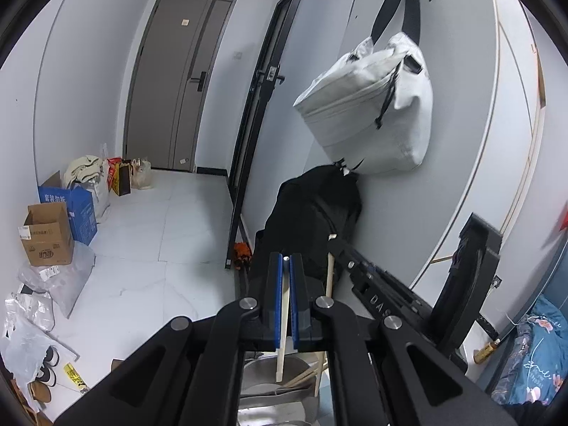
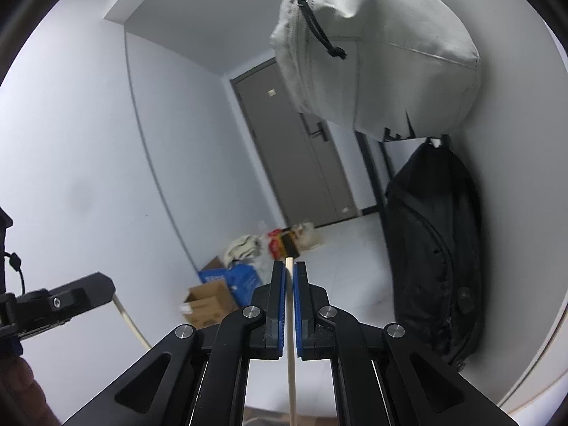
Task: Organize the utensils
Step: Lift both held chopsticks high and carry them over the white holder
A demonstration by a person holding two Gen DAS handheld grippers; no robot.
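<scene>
In the left wrist view my left gripper (image 1: 286, 259) is shut on a pale wooden chopstick (image 1: 283, 319) that hangs down between its blue pads. Its lower end is over a metal container (image 1: 262, 376) with more wooden sticks in it. To the right, my right gripper (image 1: 337, 243) holds a second chopstick (image 1: 329, 277). In the right wrist view my right gripper (image 2: 289, 266) is shut on that chopstick (image 2: 291, 362), whose tip pokes out just past the pads. The left gripper (image 2: 106, 287) shows at the left edge with its chopstick (image 2: 129, 323) slanting down.
A white bag (image 1: 372, 106) hangs on the wall over a black backpack (image 1: 312, 213). Cardboard boxes (image 1: 48, 234), plastic bags and shoes line the left side of the white tiled floor (image 1: 149, 248). A grey door (image 1: 177, 81) stands at the far end.
</scene>
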